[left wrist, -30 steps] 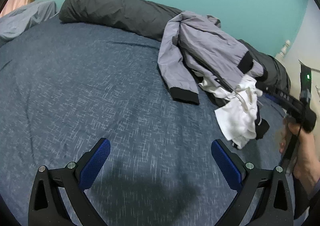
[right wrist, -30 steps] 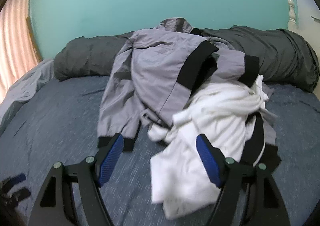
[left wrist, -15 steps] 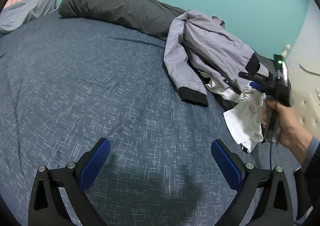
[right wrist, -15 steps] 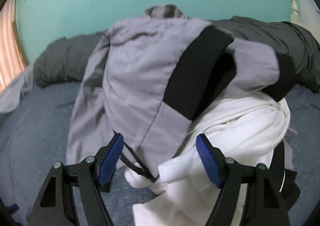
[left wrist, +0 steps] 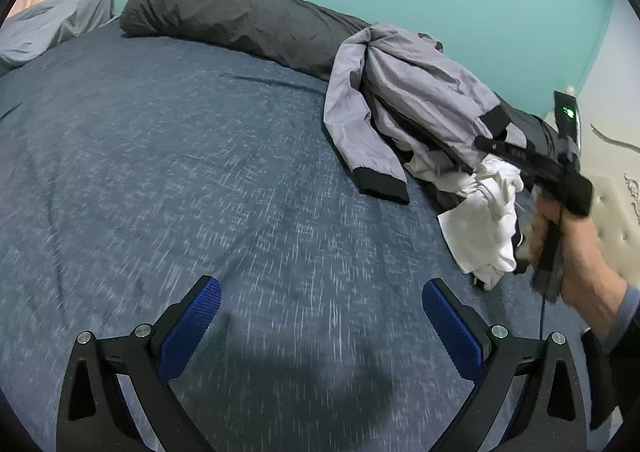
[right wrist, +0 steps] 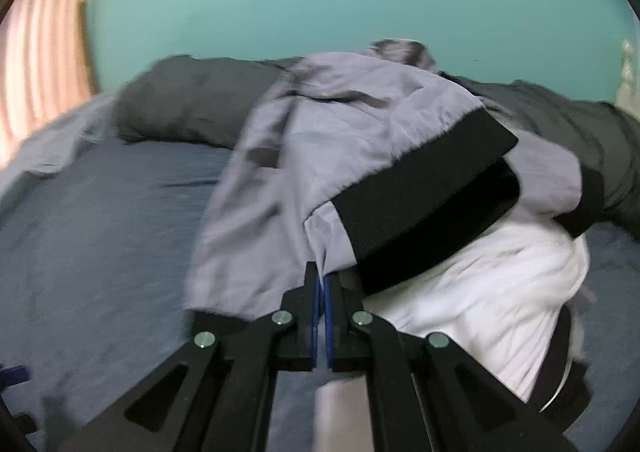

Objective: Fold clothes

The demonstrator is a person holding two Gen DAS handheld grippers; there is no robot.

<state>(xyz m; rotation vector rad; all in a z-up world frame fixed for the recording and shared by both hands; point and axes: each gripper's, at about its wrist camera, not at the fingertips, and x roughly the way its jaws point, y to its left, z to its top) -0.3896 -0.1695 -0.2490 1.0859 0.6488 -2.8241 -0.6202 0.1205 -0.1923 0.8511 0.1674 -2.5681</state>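
A grey jacket with black cuffs and hem lies crumpled at the far right of the blue bed, on top of a white garment. In the right wrist view my right gripper has its jaws closing tight on the front edge of the grey jacket, just left of the black hem band. The white garment bulges out under that band. The left wrist view shows the right gripper reaching into the pile. My left gripper hovers open over bare bedspread, holding nothing.
A long dark grey bolster runs along the teal wall behind the pile. A light grey pillow sits at the far left. A hand holds the right gripper, with a cream padded headboard behind it. A pink curtain hangs at left.
The right gripper pushed forward into the clothes pile and went from wide open to shut on the jacket's edge. The left gripper drifted slightly and stayed open.
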